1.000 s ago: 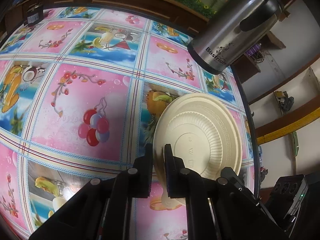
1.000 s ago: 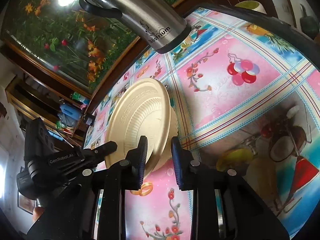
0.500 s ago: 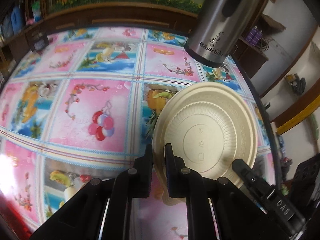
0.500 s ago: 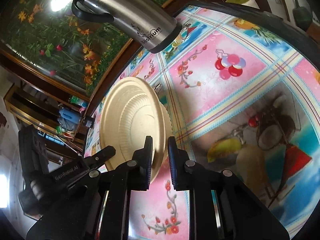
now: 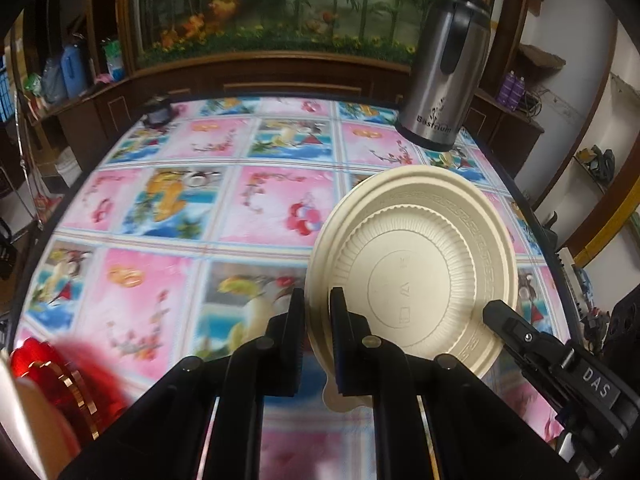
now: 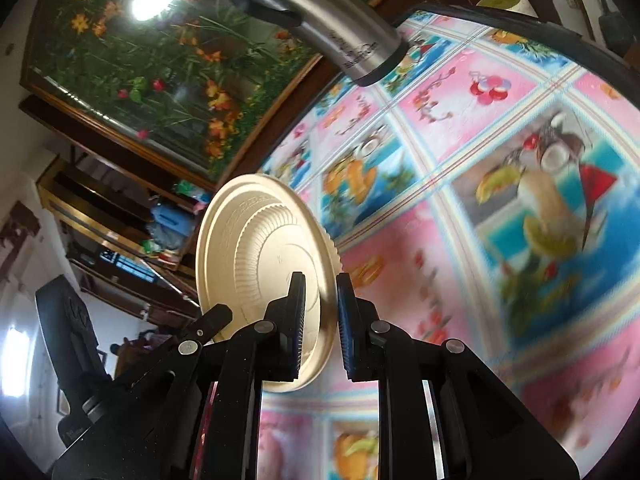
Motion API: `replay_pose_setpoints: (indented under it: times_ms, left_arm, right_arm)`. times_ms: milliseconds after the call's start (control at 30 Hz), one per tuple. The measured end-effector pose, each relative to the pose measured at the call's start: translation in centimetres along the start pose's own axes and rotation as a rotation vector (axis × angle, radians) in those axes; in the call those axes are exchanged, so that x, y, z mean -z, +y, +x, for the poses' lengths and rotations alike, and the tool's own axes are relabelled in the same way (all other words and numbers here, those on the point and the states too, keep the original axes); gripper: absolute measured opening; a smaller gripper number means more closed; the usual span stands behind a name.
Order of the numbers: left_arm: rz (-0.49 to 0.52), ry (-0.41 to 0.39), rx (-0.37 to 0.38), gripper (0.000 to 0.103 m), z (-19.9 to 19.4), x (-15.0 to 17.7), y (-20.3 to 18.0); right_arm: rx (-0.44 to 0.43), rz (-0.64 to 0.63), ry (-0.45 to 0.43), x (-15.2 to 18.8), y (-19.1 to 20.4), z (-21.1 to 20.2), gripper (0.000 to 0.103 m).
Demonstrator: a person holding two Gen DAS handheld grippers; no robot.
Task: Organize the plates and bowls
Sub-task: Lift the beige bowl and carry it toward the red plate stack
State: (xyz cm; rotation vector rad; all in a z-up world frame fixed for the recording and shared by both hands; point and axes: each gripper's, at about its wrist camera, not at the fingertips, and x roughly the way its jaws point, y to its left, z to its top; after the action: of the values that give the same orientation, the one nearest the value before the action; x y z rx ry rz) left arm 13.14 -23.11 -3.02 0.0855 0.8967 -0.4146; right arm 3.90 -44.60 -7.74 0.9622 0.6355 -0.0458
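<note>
Cream-coloured, round disposable plate (image 5: 416, 264) with ribbed inner wall and embossed rim, seen bottom side toward the left wrist camera, raised off the table and tilted on edge; a second scalloped cream piece (image 5: 340, 398) shows just behind its lower rim, kind not discernible. Left gripper (image 5: 318, 320), black, two fingers: clenched on the plate's near rim, one pad on each face. Right gripper (image 6: 320, 312), black with blue ribbed pads: jaws have just been closing, the plate's rim standing between them, the left pad against the plate, a narrow gap visible before the right pad; whether that pad presses cannot be told. In the left view the right gripper's finger (image 5: 520, 328) reaches to the plate's opposite edge. Round table (image 5: 532, 216) under a glossy cloth printed in pink and blue squares with fruit, balloons and flowers. Stainless-steel thermos jug (image 5: 444, 80) with black handle and base band, upright at the table's far edge, well apart from the plate. Red ornament with gold trim (image 5: 52, 384), blurred, at the lower left.
</note>
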Motion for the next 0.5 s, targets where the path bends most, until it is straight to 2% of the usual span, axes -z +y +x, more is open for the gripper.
replay_pose_setpoints:
  times_ms: [500]
  left_arm:
    - [-0.052,-0.12,-0.031,0.01,-7.5,3.3,5.6]
  right_arm:
    - [-0.071,-0.088,0.022,5.5,6.8,-1.6,0.016]
